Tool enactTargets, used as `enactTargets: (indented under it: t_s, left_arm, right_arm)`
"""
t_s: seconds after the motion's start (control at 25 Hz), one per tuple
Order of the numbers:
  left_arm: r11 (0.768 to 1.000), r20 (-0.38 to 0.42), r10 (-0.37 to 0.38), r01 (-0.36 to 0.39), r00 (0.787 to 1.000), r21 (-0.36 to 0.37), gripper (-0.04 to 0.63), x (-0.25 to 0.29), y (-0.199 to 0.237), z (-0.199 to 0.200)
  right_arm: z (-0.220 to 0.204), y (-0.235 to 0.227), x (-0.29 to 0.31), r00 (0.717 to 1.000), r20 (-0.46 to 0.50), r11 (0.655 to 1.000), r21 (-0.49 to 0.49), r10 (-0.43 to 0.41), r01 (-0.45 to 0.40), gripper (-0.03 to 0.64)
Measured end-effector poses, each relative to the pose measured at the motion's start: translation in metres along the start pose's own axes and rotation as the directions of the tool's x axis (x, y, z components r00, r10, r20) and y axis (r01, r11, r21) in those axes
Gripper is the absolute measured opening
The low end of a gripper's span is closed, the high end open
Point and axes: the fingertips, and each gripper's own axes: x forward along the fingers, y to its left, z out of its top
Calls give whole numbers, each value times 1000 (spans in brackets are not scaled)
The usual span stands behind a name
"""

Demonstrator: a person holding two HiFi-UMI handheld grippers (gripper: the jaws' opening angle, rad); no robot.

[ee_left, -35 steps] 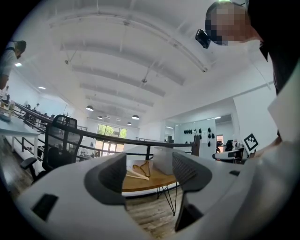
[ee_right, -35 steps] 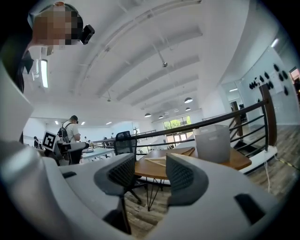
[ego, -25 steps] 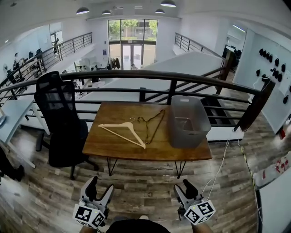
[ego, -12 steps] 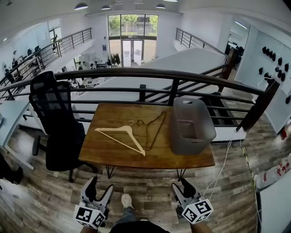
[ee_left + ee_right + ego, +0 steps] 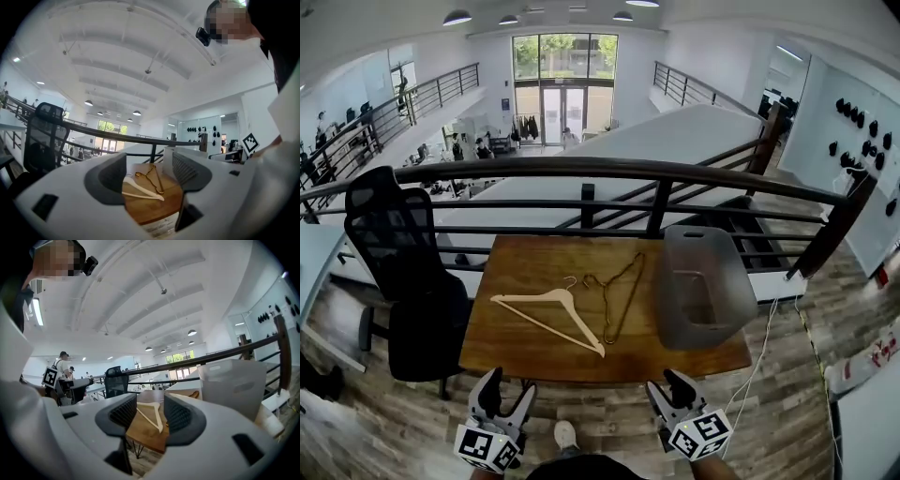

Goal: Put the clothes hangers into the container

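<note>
Short of the table's (image 5: 525, 354) near edge, nothing gripped
Empty, the left claw (image 5: 508, 382) stands open; the right claw (image 5: 667, 384), part open, has just been closing on nothing. Farther off, wooden hanger (image 5: 548, 327) and wire hanger (image 5: 617, 302) lie mid-table, grey container (image 5: 698, 336) at their right.

Wooden table (image 5: 516, 342), three items on top. Grey plastic container (image 5: 696, 326), upright. Dark wire hanger (image 5: 624, 298), flat, just left of the container. Pale wooden hanger (image 5: 546, 325), flat, farther left of the container.
</note>
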Motion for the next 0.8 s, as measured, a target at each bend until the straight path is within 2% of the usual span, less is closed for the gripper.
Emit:
enactTargets:
  t_s: [0.24, 0.52, 0.8]
  left_arm:
    - [1000, -6, -7, 7, 1000, 0, 298, 26, 36, 9]
    - [1000, 6, -1, 2, 1000, -21, 298, 41, 81, 11]
    - [999, -20, 18, -19, 1000, -28, 298, 42, 114, -1]
  right_arm:
    - [0, 4, 58, 998, -64, 1000, -20, 4, -5, 175]
    - [1, -1, 111, 992, -123, 998, -62, -34, 27, 175]
    - [-29, 9, 160, 979, -203, 996, -87, -27, 10, 172]
